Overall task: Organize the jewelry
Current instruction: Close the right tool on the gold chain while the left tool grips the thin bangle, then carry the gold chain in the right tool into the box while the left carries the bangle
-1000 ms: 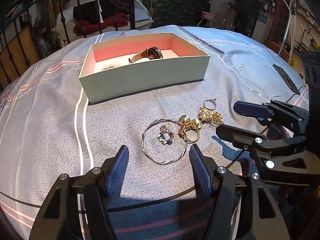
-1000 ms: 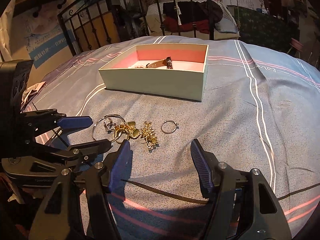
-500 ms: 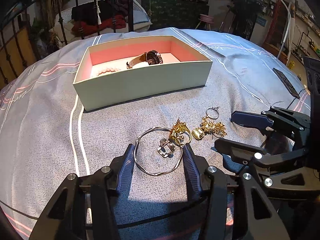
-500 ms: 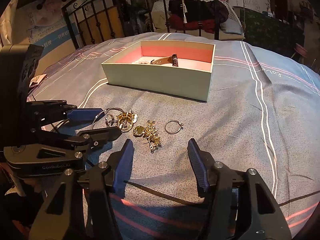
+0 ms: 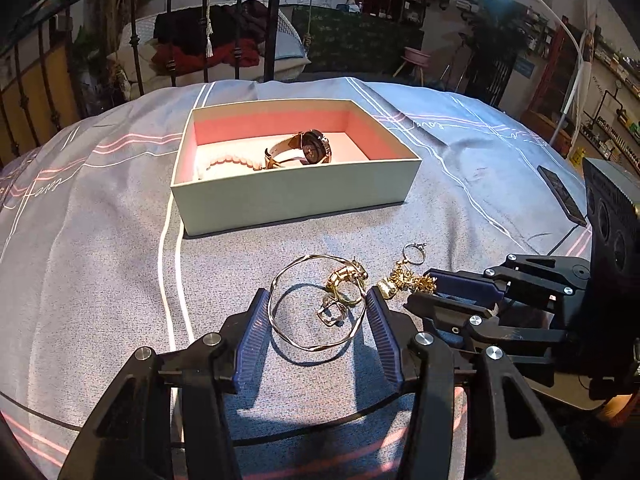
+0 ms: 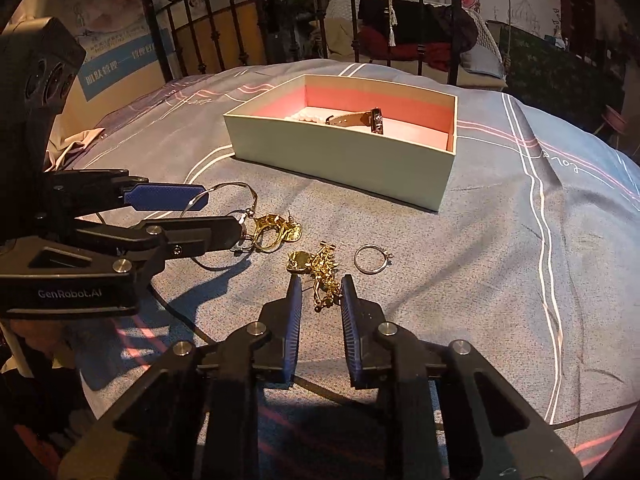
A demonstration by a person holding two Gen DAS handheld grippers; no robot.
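Pick-up step: left gripper (image 5: 318, 322), jaws spread, brackets the thin bangle (image 5: 316, 304); right gripper (image 6: 320, 300), narrowly parted, straddles the gold chain cluster (image 6: 322, 270). Next, both close, then carry to the pink-lined box (image 5: 296, 196) at 12 o'clock.

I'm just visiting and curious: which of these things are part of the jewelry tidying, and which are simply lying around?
Part of the job:
box
watch
pearl strand
bangle
gold rings
gold chain cluster
silver ring
left gripper
right gripper

Just lying about:
phone
clothes
pink stool
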